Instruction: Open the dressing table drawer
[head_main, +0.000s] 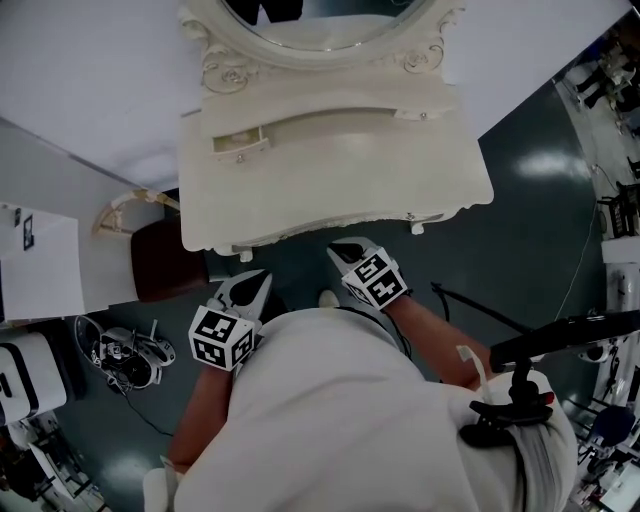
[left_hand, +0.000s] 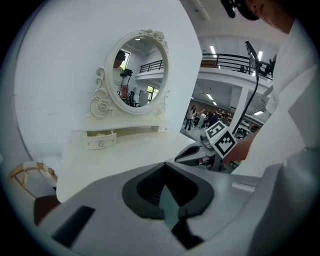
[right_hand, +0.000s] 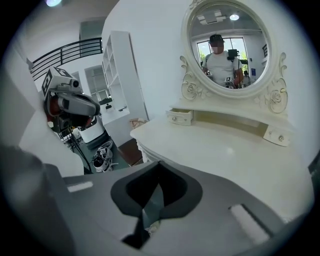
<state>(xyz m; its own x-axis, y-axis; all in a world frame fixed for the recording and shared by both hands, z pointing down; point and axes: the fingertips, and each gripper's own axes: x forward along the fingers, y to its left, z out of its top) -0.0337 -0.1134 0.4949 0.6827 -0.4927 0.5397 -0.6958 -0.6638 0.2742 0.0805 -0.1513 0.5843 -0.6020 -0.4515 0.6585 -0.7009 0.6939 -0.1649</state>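
Item: small drawer (head_main: 238, 143), cream, one knob, at the left end of the low shelf beneath the mirror; it stands a little way out of its housing, with a shadowed gap showing behind its front. Its mate, the right small drawer (head_main: 420, 113), sits flush. Parent piece: dressing table (head_main: 330, 190), cream, carved scrollwork, curved front edge, set against a white wall. Oval mirror (head_main: 330, 30) in a scrolled frame, upright at the back of the table. Left gripper (head_main: 258, 280): jaws pressed together, nothing between them, held off the table's front edge over the dark floor and touching nothing. Right gripper (head_main: 338, 248): jaws likewise pressed together and empty, near the front edge, beside the left gripper, clear of the table. Surroundings: stool (head_main: 160, 262) with a dark brown seat and cream frame, just left of the table; white cabinet (head_main: 40, 265) further left.
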